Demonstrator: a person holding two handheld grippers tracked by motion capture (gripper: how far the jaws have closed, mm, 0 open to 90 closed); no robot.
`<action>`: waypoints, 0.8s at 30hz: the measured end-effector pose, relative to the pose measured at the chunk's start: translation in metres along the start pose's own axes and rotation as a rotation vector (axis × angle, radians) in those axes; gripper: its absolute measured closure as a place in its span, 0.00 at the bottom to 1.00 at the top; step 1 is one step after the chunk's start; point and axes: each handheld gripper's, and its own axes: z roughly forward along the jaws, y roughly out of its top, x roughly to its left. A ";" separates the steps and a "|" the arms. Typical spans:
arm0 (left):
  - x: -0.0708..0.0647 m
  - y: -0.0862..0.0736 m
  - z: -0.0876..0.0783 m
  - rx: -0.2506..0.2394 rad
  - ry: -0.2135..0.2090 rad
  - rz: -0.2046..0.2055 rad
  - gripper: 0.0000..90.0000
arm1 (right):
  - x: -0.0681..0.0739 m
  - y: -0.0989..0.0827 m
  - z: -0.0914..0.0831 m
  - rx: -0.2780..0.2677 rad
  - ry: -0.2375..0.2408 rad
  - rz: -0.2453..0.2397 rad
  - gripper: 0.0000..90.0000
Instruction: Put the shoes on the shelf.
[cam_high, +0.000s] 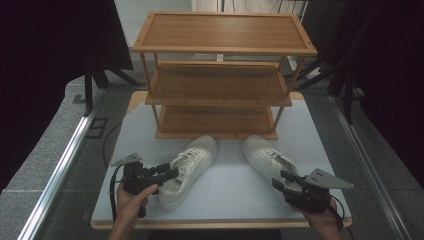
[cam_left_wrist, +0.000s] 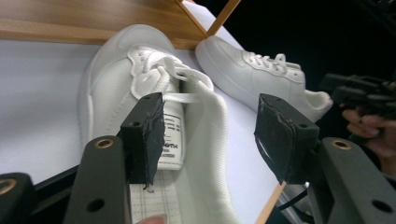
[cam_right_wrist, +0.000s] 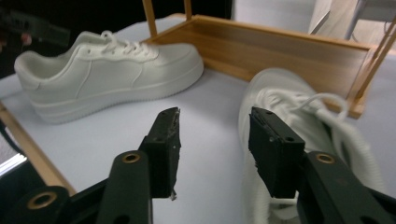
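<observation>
Our left gripper (cam_high: 167, 174) has its jaws open astride the collar of the left shoe (cam_high: 190, 167), ready to grip. Our right gripper (cam_high: 286, 180) holds half-open, empty jaws beside the right shoe (cam_high: 265, 157). Both shoes sit toes-first near the rack (cam_high: 220, 75).

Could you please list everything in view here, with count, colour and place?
Shoes: two, white; left shoe and right shoe side by side on the table, toes toward the rack.
Rack: one, wooden, three shelves, at the table's far side.
Table: one, pale grey top with wooden edge.
Left gripper: black, jaws open astride the left shoe's collar.
Right gripper: black, jaws open at the right shoe's heel.
</observation>
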 end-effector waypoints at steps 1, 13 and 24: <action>0.000 0.000 0.000 0.000 0.000 0.000 0.47 | 0.000 0.000 0.000 0.000 0.000 0.000 0.58; -0.002 0.007 -0.015 -0.048 0.061 0.034 0.47 | -0.016 0.001 -0.004 -0.043 -0.067 0.028 0.50; 0.004 0.021 -0.012 -0.027 0.111 0.084 0.47 | -0.048 0.011 -0.008 -0.091 -0.133 0.036 0.46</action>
